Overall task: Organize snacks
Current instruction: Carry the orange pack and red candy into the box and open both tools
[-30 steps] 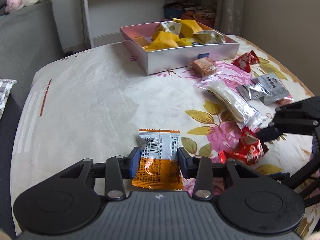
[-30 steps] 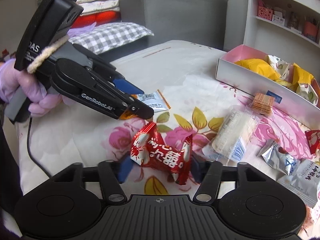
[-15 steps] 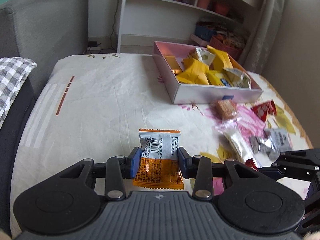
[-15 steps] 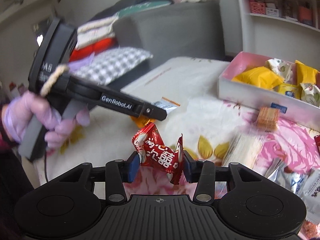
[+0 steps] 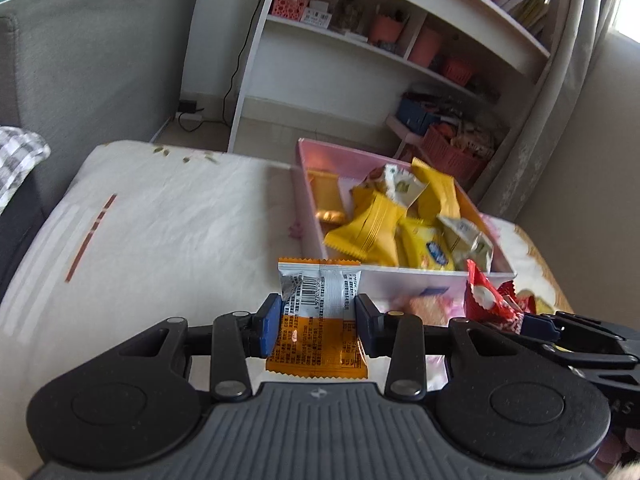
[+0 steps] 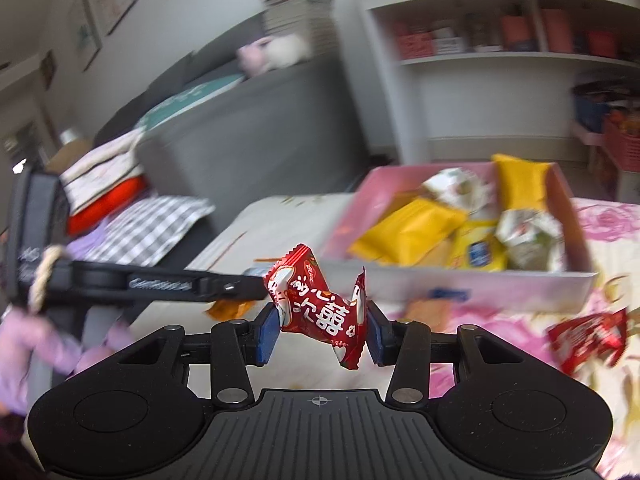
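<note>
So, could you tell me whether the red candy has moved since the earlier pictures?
Yes. The red candy, held in the right claw, has lifted off the flowered cloth toward the pink box.

left gripper (image 5: pixel 316 314) body: black, ribbed grey-black deck at 6 o'clock with a small crosshair mark
left gripper discs: two round black housings, at 7 and 5 o'clock of the left wrist view
left gripper links: black arms, silver rivets at the joints
left gripper pads (image 5: pixel 267 326): blue, flat, rectangular
right gripper (image 6: pixel 320 328) body: same black build, ribbed deck, crosshair mark at 6 o'clock
right gripper pads (image 6: pixel 267 334): blue
side view of left gripper, at 9 o'clock in the right wrist view: long black finger with blurred white lettering
handle wrap (image 6: pixel 43 276): beige braided cord round the black handle
hand (image 6: pixel 18 354): lilac glove
</note>
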Demonstrator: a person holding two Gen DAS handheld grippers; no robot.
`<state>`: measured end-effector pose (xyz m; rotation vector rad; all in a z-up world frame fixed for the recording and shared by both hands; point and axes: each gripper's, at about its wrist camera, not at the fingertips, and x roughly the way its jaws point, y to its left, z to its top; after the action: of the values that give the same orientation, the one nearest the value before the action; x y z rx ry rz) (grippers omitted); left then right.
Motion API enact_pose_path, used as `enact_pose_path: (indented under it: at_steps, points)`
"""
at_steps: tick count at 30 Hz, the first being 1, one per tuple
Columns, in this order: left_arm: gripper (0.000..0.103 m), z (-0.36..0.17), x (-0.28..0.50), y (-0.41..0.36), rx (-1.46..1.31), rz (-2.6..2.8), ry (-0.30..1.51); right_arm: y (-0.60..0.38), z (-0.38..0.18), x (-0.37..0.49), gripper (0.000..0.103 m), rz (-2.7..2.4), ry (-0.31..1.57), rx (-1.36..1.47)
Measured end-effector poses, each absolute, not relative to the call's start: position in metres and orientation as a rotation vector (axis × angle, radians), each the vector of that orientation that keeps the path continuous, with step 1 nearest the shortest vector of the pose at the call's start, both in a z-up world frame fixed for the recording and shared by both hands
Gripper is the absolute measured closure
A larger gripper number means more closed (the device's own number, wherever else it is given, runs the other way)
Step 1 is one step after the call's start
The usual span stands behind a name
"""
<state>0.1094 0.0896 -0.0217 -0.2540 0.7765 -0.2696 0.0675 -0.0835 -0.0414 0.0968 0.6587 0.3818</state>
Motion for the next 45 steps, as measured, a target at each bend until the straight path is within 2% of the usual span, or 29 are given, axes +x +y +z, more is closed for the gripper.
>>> enact_pose_path:
  at_steps: [5, 11, 17, 21, 35, 37, 40, 42, 43, 45]
  points:
    - [0.067, -0.019, 0.123, 0.07, -0.265, -0.285, 0.749, -0.103, -0.041, 0.092, 0.059, 0.297, 0.648, 0.163]
    - [0.067, -0.013, 0.151, 0.048, -0.141, -0.286, 0.688, -0.119, -0.046, 0.116, 0.059, 0.229, 0.654, 0.235]
    - [0.067, -0.026, 0.173, 0.039, -0.148, -0.254, 0.651, -0.127, -0.057, 0.133, 0.059, 0.19, 0.668, 0.254]
    - [0.067, -0.035, 0.182, 0.027, -0.065, -0.247, 0.648, -0.127, -0.064, 0.14, 0.059, 0.183, 0.681, 0.24]
    - [0.066, -0.042, 0.193, 0.026, -0.087, -0.247, 0.663, -0.131, -0.072, 0.151, 0.057, 0.144, 0.675, 0.254]
    - [0.064, -0.041, 0.193, 0.026, -0.086, -0.247, 0.665, -0.129, -0.071, 0.15, 0.057, 0.143, 0.671, 0.251]
    - [0.061, -0.04, 0.193, 0.027, -0.081, -0.239, 0.664, -0.128, -0.069, 0.149, 0.052, 0.146, 0.666, 0.26]
    - [0.05, -0.038, 0.192, 0.029, -0.081, -0.235, 0.663, -0.129, -0.065, 0.148, 0.043, 0.157, 0.66, 0.276]
    - [0.047, -0.037, 0.19, 0.03, -0.081, -0.239, 0.656, -0.13, -0.063, 0.146, 0.036, 0.16, 0.655, 0.284]
    - [0.04, -0.035, 0.188, 0.03, -0.073, -0.232, 0.651, -0.131, -0.058, 0.144, 0.032, 0.161, 0.645, 0.291]
